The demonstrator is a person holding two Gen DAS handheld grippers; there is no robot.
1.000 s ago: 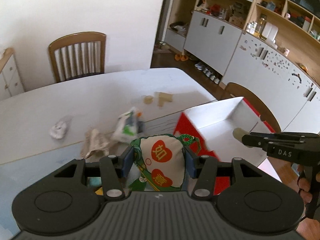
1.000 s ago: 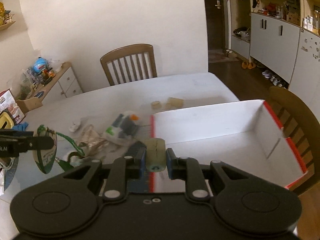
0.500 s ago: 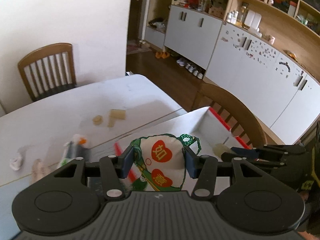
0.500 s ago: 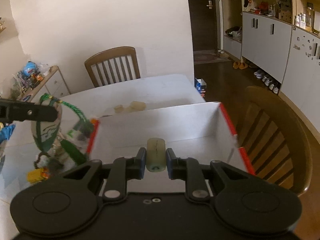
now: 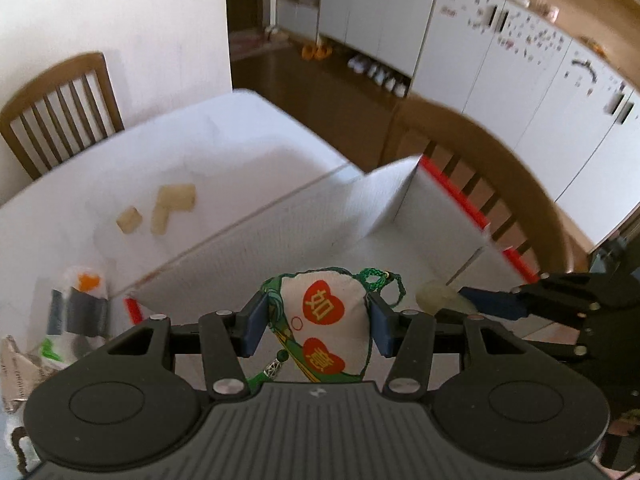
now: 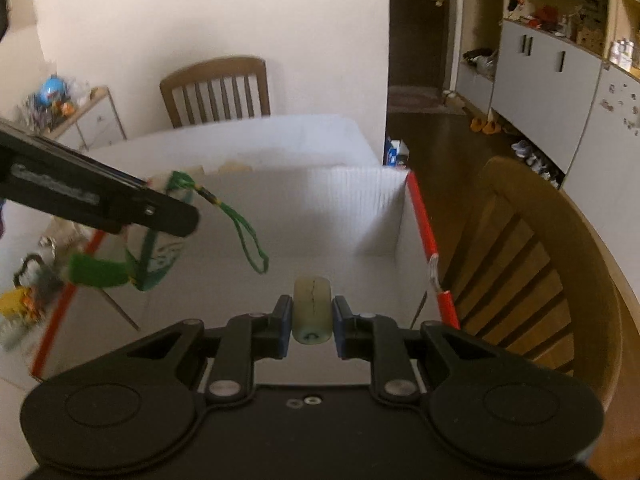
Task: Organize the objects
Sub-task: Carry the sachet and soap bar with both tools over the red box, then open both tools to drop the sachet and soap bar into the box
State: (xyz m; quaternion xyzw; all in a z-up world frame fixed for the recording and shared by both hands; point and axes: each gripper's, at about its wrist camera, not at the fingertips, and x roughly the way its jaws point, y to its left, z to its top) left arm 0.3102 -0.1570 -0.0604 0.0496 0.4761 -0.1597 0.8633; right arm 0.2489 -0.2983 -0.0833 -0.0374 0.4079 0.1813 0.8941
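Leftmost on the white desk (image 5: pixel 224 148) lay a crumpled wrapper (image 5: pixel 18 364) and a small packet (image 5: pixel 78 308) with an orange mark, and farther back three pale blocks (image 5: pixel 160 208) sat close together. Next came the left gripper (image 5: pixel 318 318), its jaws pinching a white cloth pouch (image 5: pixel 324 320) printed with red hearts and trimmed in green cord. The pouch hung above the open white box (image 5: pixel 304 232) with red edges, near the box's left side; in the right wrist view its green loop (image 6: pixel 248 240) dangled over the box floor. Just right of it, the right gripper (image 6: pixel 311 318) had its jaws pressed on a pale yellowish roller (image 6: pixel 312 312), also held over the inside of the box. To the right of the box stood a wooden chair (image 6: pixel 536 264), its curved back against the red rim. White cabinets (image 5: pixel 500 52) lined the far right wall.
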